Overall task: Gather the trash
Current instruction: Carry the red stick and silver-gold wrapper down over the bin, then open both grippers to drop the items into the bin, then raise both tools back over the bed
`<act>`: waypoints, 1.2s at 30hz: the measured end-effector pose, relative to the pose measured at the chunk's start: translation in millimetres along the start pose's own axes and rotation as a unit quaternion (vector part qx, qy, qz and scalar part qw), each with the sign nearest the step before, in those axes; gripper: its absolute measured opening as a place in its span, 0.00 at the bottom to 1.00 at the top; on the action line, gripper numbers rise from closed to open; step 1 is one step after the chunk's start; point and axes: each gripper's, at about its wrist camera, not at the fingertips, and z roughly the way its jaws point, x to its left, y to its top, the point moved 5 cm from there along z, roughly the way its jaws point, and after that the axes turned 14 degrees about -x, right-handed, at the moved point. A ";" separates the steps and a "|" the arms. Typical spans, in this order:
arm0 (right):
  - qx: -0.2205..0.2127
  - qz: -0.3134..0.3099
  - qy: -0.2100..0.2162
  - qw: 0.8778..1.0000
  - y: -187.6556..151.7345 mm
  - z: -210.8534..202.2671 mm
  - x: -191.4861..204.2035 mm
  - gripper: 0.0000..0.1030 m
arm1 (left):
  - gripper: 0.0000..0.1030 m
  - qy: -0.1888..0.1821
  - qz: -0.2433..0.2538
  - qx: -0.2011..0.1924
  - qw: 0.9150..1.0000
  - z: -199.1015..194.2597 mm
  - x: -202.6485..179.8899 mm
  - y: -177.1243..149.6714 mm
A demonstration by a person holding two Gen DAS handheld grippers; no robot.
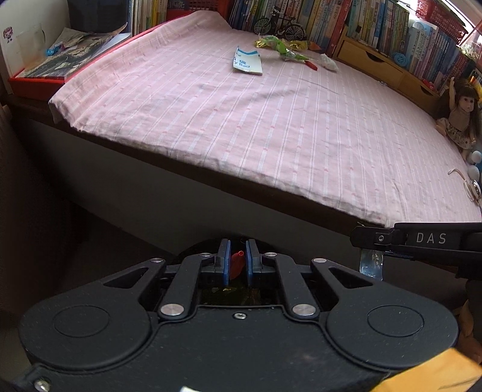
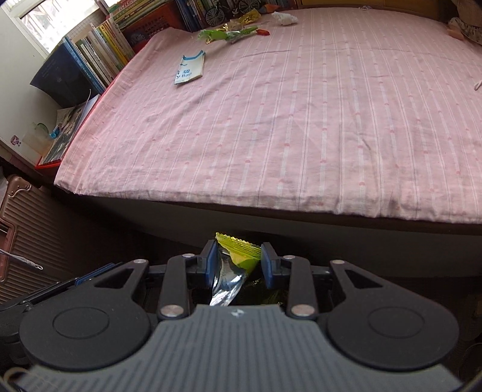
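My left gripper [image 1: 238, 260] is shut on a small red wrapper [image 1: 236, 264], held low in front of the bed's side, over a dark opening with scraps in it. Between the blue pads of my right gripper [image 2: 239, 262] sits a yellow-green snack wrapper [image 2: 239, 248] with a silvery inside; the gripper is shut on it. That right gripper [image 1: 373, 241] shows at the right edge of the left wrist view. On the pink striped bedsheet [image 1: 271, 126] far back lie a white-and-blue paper bag [image 1: 247, 61], green and gold wrappers [image 1: 283, 48], a red wrapper [image 1: 311, 64] and a crumpled white tissue [image 1: 329, 62].
Books [image 1: 361, 21] line the far side of the bed, with a model bicycle [image 1: 278, 24] and wooden drawers [image 1: 373, 60]. A doll [image 1: 459, 117] sits at the right. A red tray of papers [image 1: 60, 60] stands at the left. A ribbed suitcase [image 2: 27, 229] stands on the floor.
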 end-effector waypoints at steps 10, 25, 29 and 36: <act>0.015 0.009 0.000 1.000 -13.2 28.9 -10.5 0.37 | 0.14 0.009 0.006 0.022 1.000 34.5 -0.3 -17.9; 0.019 0.024 0.014 0.999 -14.1 41.2 -19.3 0.58 | 0.47 0.014 0.020 0.022 0.999 42.9 -4.9 -9.4; 0.016 0.027 0.017 0.999 -11.1 38.4 -18.1 0.60 | 0.51 0.017 0.019 0.015 1.000 38.6 -3.5 -2.4; 0.002 0.020 0.021 1.000 3.0 23.2 -10.9 0.61 | 0.54 0.017 0.016 0.005 1.000 26.3 -4.6 18.9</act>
